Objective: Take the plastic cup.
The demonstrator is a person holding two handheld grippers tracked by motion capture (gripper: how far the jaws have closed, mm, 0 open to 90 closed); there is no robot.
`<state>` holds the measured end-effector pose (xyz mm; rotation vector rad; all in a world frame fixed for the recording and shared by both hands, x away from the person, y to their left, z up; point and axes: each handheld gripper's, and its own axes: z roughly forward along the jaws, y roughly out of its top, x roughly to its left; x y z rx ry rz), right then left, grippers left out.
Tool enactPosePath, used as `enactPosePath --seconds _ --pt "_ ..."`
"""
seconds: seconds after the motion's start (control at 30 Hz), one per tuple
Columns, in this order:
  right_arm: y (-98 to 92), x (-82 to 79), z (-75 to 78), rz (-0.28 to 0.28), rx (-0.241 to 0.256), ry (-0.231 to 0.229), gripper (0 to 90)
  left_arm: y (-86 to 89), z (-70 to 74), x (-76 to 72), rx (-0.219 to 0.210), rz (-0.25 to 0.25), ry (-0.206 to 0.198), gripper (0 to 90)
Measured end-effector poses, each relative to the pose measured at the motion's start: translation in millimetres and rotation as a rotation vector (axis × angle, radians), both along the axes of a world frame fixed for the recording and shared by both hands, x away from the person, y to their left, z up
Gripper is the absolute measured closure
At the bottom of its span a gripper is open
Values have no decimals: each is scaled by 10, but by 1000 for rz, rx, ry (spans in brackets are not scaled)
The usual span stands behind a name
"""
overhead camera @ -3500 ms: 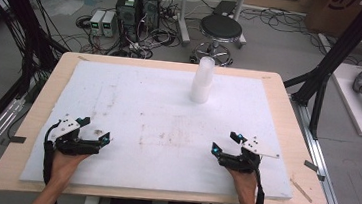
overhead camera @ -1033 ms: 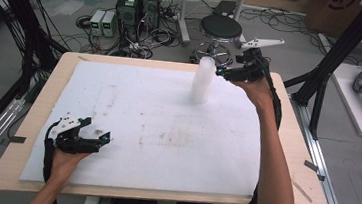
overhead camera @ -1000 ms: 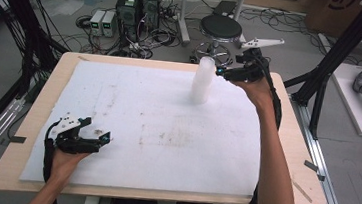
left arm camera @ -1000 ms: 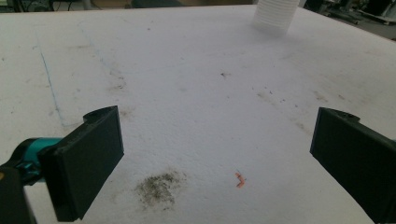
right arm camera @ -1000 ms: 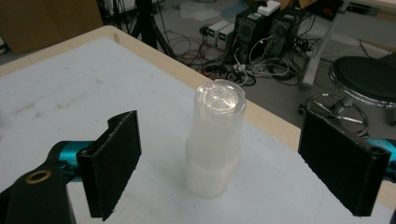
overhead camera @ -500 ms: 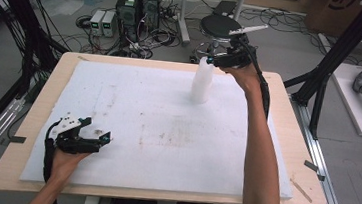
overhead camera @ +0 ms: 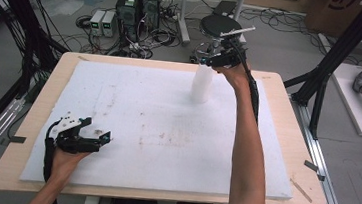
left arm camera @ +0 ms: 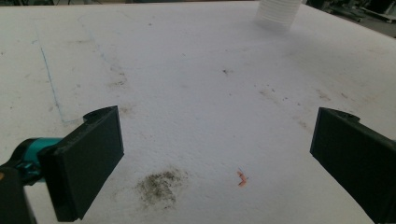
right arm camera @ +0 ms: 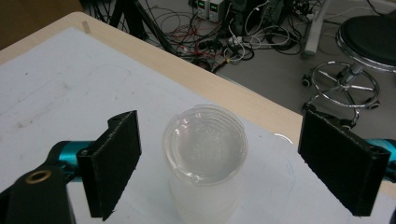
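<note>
Stack of clear plastic cups [right arm camera: 204, 158] stands upright between open right claw [right arm camera: 224, 163] jaws.

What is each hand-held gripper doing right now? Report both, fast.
Left hand-held gripper: open, holding nothing, low over the white mat.
Right hand-held gripper: open, jaws either side of the stack of clear cups, not gripping.

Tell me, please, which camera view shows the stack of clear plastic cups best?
The right gripper view: the stack of cups sits close, between its open jaws, rim visible. The high view shows it small; the left gripper view catches its base.
</note>
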<state>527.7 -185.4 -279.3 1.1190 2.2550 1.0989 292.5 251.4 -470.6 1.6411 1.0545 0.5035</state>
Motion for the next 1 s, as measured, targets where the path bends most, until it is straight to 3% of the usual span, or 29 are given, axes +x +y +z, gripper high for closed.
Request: enactPosePath --seconds 0.2,0.77,1.0 --pt "47 74 -95 -3 1 36 133 0 0 1 -1 6 2 26" --pt "217 198 -336 -44 -69 105 155 6 1 2 1 3 5 26" --pt "218 202 -340 -50 -68 100 199 2 2 0 2 4 7 26"
